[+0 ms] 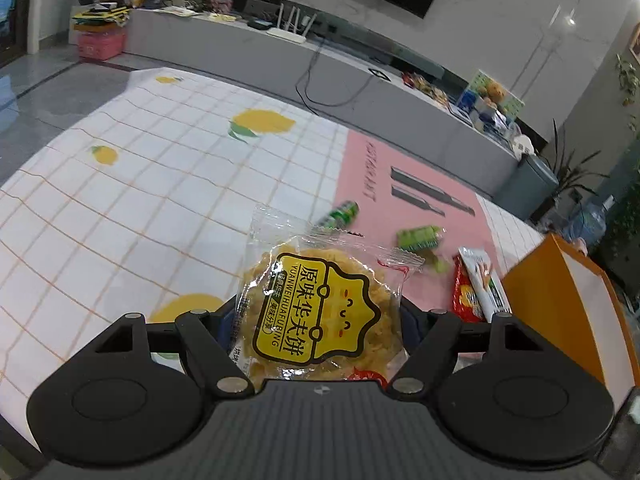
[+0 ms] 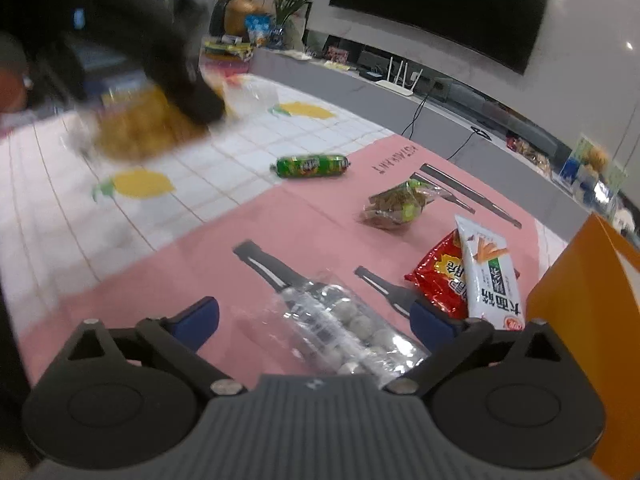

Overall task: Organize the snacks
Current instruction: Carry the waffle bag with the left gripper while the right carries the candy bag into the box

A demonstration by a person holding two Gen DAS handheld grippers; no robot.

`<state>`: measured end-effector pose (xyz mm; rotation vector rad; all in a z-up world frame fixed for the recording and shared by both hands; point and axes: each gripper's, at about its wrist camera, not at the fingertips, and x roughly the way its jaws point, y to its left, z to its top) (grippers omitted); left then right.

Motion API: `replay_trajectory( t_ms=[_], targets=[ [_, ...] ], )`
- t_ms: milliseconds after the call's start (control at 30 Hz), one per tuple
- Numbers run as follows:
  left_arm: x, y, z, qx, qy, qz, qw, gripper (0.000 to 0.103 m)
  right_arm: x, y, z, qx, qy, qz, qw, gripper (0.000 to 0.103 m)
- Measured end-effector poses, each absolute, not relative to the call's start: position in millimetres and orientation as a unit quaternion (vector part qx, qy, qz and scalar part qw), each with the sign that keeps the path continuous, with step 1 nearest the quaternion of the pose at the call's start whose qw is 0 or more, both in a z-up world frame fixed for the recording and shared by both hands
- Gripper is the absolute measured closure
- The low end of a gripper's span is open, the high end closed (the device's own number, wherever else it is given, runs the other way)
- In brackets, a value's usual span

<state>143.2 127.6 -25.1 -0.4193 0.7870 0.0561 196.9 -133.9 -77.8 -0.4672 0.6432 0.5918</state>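
Observation:
My left gripper (image 1: 318, 320) is shut on a clear packet with a yellow waffle cake (image 1: 320, 304) and holds it above the table. The same gripper shows blurred in the right wrist view (image 2: 180, 76) with the cake packet (image 2: 136, 132) under it. My right gripper (image 2: 316, 320) is open, its blue pads on either side of a clear bag of white round candies (image 2: 352, 328) lying on the pink mat (image 2: 224, 248). A green sausage (image 2: 310, 166), a green-brown snack pack (image 2: 396, 200), a red packet (image 2: 444, 276) and a white stick packet (image 2: 490, 276) lie beyond.
An orange box (image 2: 580, 320) stands at the right edge, also in the left wrist view (image 1: 560, 304). The table has a white checked cloth with lemons (image 1: 160, 184). A grey TV bench (image 1: 360, 76) with a router and clutter runs behind the table.

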Motion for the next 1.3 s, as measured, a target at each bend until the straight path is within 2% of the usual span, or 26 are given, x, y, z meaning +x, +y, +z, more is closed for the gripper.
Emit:
replay_trajectory(
  t_ms=[333,567,667,767,867,900,1067,1133,1200,1300],
  targets=[
    [145.9,132.7,-28.6,-0.209,0.387,0.038,0.897,0.018,229.0,-165.3,-90.8,-0.116,0.348,0.293,0.883,0.004],
    [145.9,120.5,-31.7,-0.190,0.394,0.029,0.899,0.018,224.4,-162.6,-84.9,-0.109,0.385,0.253,0.881,0.024],
    [145.1,117.3,-32.2,-0.183,0.396,0.026,0.899,0.018,218.1,-159.0,-81.3,-0.100,0.402,0.241,0.878,0.026],
    [145.0,115.2,-32.7,-0.181,0.398,0.025,0.899,0.018,211.9,-156.4,-80.2,-0.091,0.407,0.260,0.871,0.025],
    [146.1,115.2,-33.9,-0.181,0.401,0.024,0.897,0.018,209.2,-151.5,-85.1,-0.099,0.405,0.289,0.862,0.008],
    [145.6,114.7,-34.0,-0.181,0.402,0.024,0.897,0.018,208.2,-149.9,-87.5,-0.106,0.398,0.296,0.862,0.006],
    [145.5,114.7,-34.7,-0.185,0.406,0.019,0.895,0.018,214.8,-154.1,-91.2,-0.086,0.370,0.324,0.866,0.006],
    [147.1,116.6,-35.2,-0.195,0.408,0.013,0.892,0.018,215.6,-157.3,-91.5,-0.075,0.359,0.326,0.871,0.012],
    [147.4,116.7,-35.4,-0.198,0.409,0.010,0.891,0.018,213.8,-155.7,-90.7,-0.096,0.346,0.318,0.877,0.035],
    [146.8,115.8,-34.6,-0.195,0.407,0.010,0.892,0.018,212.5,-156.1,-88.7,-0.101,0.346,0.315,0.878,0.040]
  ],
)
